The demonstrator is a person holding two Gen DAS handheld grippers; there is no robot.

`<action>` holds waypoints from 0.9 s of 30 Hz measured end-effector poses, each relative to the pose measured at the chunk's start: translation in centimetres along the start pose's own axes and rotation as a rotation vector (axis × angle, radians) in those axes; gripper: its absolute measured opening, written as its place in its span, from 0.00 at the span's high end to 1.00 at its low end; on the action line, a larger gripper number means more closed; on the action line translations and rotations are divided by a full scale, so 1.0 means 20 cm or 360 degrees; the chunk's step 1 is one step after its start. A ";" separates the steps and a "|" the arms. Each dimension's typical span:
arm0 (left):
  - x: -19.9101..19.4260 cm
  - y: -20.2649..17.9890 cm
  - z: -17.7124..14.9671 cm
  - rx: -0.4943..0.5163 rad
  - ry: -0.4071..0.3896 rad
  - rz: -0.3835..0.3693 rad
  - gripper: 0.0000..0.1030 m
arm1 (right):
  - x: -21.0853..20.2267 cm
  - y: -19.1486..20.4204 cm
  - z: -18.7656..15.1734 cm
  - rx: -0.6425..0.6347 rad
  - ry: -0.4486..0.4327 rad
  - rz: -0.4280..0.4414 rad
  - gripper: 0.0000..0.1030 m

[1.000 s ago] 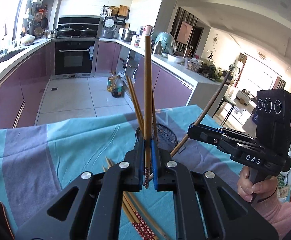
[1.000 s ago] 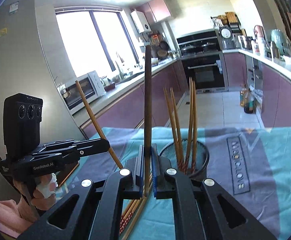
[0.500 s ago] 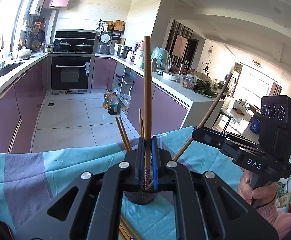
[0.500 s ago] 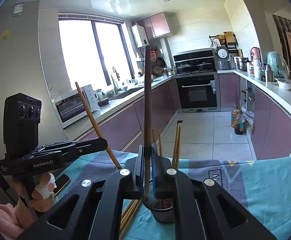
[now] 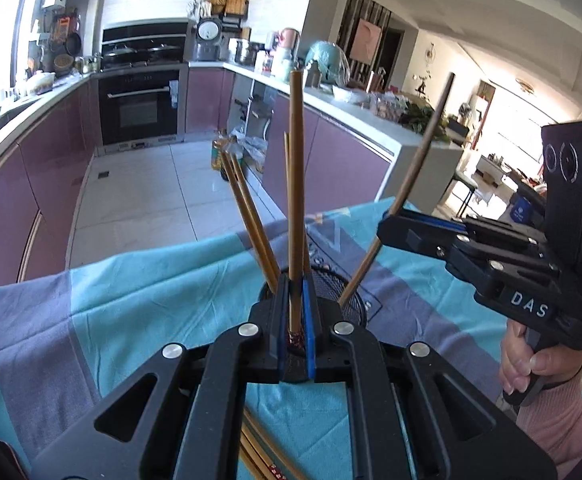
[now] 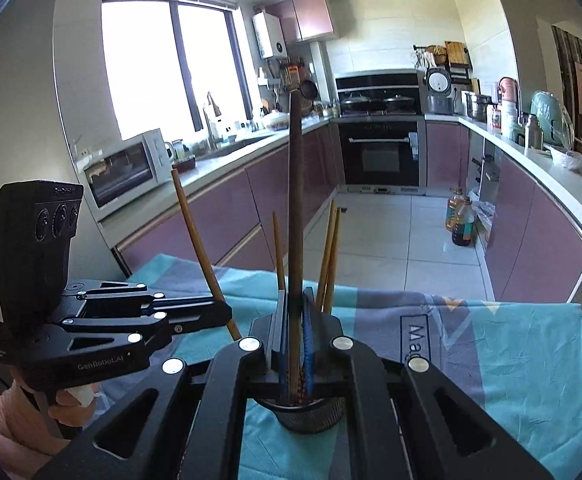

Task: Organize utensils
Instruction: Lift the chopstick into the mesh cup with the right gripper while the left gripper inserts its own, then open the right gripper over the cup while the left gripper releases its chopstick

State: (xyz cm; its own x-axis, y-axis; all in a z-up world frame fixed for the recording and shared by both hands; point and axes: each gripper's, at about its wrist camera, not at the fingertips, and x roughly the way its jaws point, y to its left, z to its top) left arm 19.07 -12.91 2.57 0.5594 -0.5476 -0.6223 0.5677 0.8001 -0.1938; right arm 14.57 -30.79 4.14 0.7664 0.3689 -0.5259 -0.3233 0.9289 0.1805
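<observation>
Holding one chopstick each | left gripper (image 5: 296, 316) jaws pinch a light chopstick (image 5: 296, 184) upright | right gripper (image 6: 296, 332) jaws pinch a dark chopstick (image 6: 295, 216) | both over mesh cup (image 6: 307, 416) on counter, tips down to drop in

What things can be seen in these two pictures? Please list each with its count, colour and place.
mesh holder: one, black, on the cloth under both grippers.
standing chopsticks: at least three, light wood, leaning in the mesh holder.
loose chopsticks: several, exact count unclear, wood with patterned ends, flat on the cloth.
cloth: one, teal and grey, covering the table.
oven: one, black, in the far purple cabinets.
microwave: one, white, on the counter by the window.
oil bottles: two, amber, on the floor.
left gripper: black, shut on one light chopstick.
right gripper: black, shut on one dark chopstick.
hands: two, pink sleeves.
</observation>
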 end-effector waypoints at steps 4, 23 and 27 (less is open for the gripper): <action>0.08 0.03 -0.03 -0.0015 0.0090 -0.0019 0.93 | 0.06 0.01 -0.03 -0.0006 0.0084 -0.0003 0.94; 0.21 0.11 -0.04 -0.0067 0.0143 0.0021 0.88 | 0.20 -0.02 -0.04 0.0082 0.0149 -0.0011 0.92; 0.19 0.12 -0.06 -0.0068 0.0102 0.0055 0.78 | 0.20 -0.02 -0.06 0.0088 0.0149 -0.0006 0.92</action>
State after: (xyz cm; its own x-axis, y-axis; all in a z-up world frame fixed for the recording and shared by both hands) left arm 21.84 -12.71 -1.07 0.5374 -0.5039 -0.6762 0.5218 0.8286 -0.2027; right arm 17.03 -29.69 1.05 0.7116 0.3632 -0.6015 -0.2874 0.9316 0.2226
